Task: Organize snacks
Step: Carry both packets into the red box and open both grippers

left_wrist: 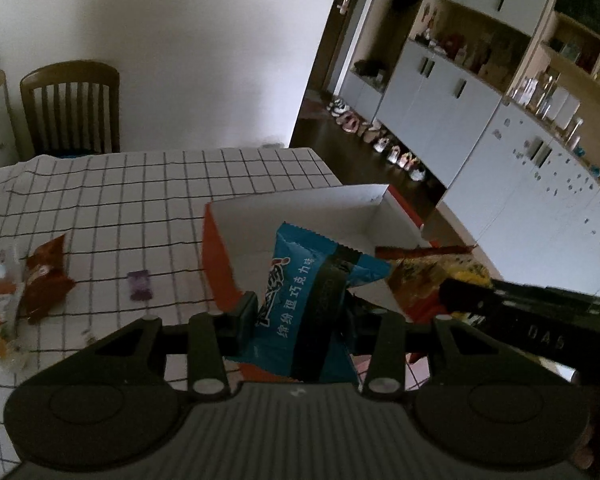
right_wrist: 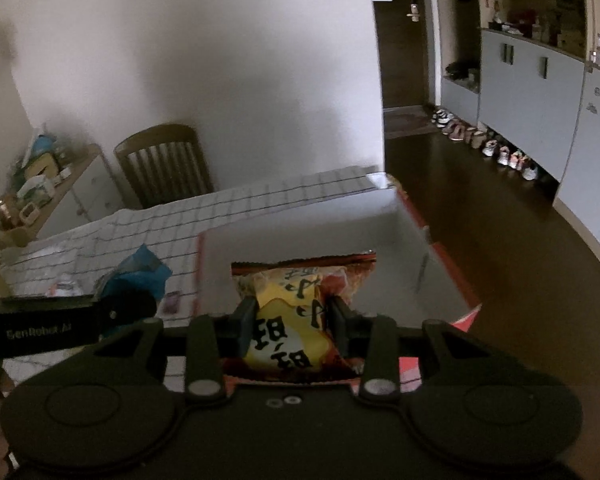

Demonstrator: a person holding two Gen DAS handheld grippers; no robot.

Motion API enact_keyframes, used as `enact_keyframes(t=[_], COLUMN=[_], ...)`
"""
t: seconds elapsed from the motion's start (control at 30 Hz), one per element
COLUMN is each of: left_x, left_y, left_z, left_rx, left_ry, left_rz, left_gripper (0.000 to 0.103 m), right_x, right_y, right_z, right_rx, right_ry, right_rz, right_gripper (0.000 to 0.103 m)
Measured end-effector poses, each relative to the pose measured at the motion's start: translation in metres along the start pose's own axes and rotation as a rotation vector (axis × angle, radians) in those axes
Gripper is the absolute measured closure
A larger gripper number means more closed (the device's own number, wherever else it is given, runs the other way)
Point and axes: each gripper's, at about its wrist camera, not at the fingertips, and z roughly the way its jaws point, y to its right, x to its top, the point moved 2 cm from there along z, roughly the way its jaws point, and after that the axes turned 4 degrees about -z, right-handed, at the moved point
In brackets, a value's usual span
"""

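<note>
— Left wrist view?
— My left gripper is clamped on a blue packet, held over the near edge of the box at the table's right corner. Loose snacks lie by the left edge.
— Right wrist view?
— My right gripper pinches a yellow packet above the box.
</note>
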Motion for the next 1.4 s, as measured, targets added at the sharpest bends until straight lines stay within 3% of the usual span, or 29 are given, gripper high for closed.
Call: enact_keyframes(t=[0.2, 0.43, 0.77, 1.03, 1.23, 1.3, 1.37, 1.4], left_x=[0.012, 0.021, 0.023, 0.014, 0.007, 0.005, 0.006, 0.006], left_y=[0.026, 0.037, 0.023, 0.034, 0.031, 0.031, 0.032, 0.033], left_z=[0.039, 0.085, 0.141, 0.168, 0.177, 0.176, 0.173, 0.171], left_rx=[0.042, 0.086, 0.157, 0.163, 0.178, 0.171, 0.170, 0.169], left_ry=[-0.026, -0.096, -0.221, -0.291, -0.332, -0.328, -0.320, -0.315], left_rz=[0.033, 0.046, 0.062, 0.128, 0.133, 0.130, 0.121, 0.121], left_gripper=[0.061, 0.061, 0.061, 0.061, 0.060, 0.059, 0.052, 0.043], right_x=[0.015, 0.023, 0.013, 0.006, 0.005, 0.004, 0.002, 0.002], right_y=[0.042, 0.064, 0.060, 0.047, 0.055, 0.059, 0.061, 0.062], right_z=[0.029, 0.069, 0.116, 0.127, 0.127, 0.126, 0.124, 0.123], right_rx=[-0.040, -0.027, 0.018, 0.048, 0.060, 0.057, 0.063, 0.064], right_ry=[-0.015, -0.051, -0.155, -0.186, -0.210, -0.218, -0.220, -0.221], right_rz=[0.014, 0.010, -0.069, -0.143, -0.120, -0.114, -0.107, -0.104], right_gripper=[0.065, 0.065, 0.065, 0.067, 0.066, 0.066, 0.066, 0.065])
